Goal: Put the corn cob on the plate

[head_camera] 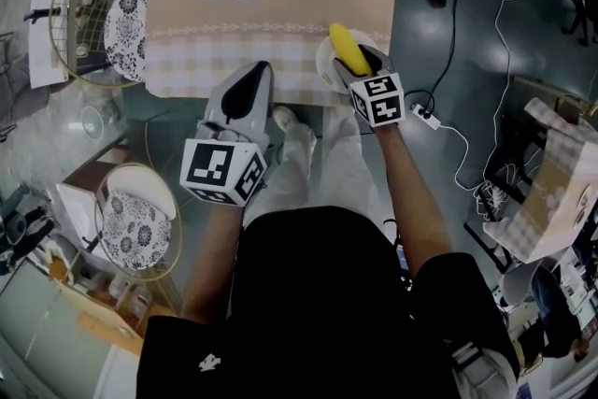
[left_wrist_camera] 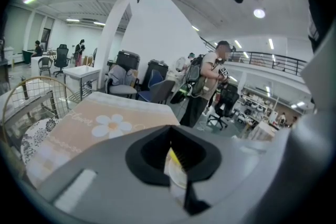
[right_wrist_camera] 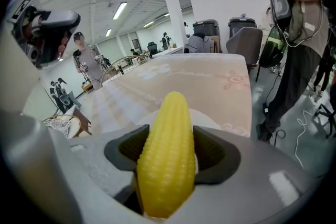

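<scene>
Right tongs (head_camera: 363, 70) grip the corn cob (head_camera: 348, 48) just over the white plate (head_camera: 323, 68) at the surface (head_camera: 280, 23) near-right corner; left tongs (head_camera: 246, 89) narrow, empty, at near edge

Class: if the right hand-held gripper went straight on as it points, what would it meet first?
Probably the white plate: the right hand-held gripper, shut on the corn cob, points down at it, so the cob's tip would touch first.
</scene>
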